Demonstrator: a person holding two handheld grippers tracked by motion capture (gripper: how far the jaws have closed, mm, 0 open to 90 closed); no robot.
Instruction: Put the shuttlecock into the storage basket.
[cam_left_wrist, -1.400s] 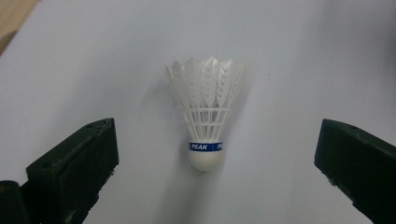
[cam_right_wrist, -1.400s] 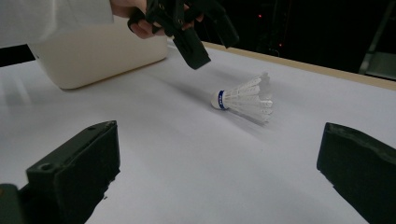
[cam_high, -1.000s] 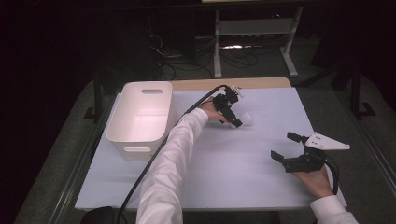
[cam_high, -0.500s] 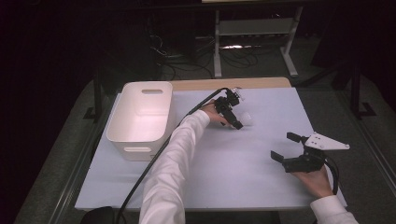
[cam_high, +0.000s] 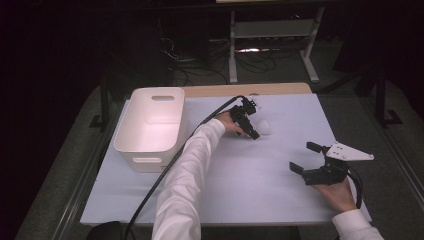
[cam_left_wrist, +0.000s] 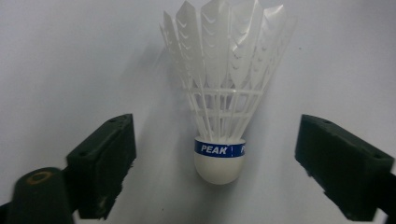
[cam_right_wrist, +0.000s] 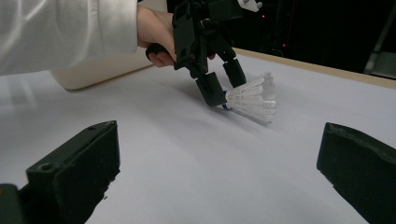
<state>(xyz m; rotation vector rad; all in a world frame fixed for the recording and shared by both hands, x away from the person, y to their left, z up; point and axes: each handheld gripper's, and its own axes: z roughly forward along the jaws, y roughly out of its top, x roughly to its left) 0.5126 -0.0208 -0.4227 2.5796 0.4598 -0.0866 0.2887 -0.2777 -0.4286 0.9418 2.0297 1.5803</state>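
Observation:
A white feather shuttlecock with a blue band on its cork lies on the pale table sheet. It shows right of centre at the back in the high view. My left gripper points down at it, one jaw on each side of the cork. The jaws have just been closing, and a clear gap remains on both sides, so the pads do not touch it. The right gripper view shows that gripper over the shuttlecock. My right gripper rests open near the front right, with nothing between its fingers.
A white plastic bin stands at the back left of the table, close to the left forearm. The left gripper's black cable trails along the sleeve to the front edge. Behind the table are a dark floor and a metal rack.

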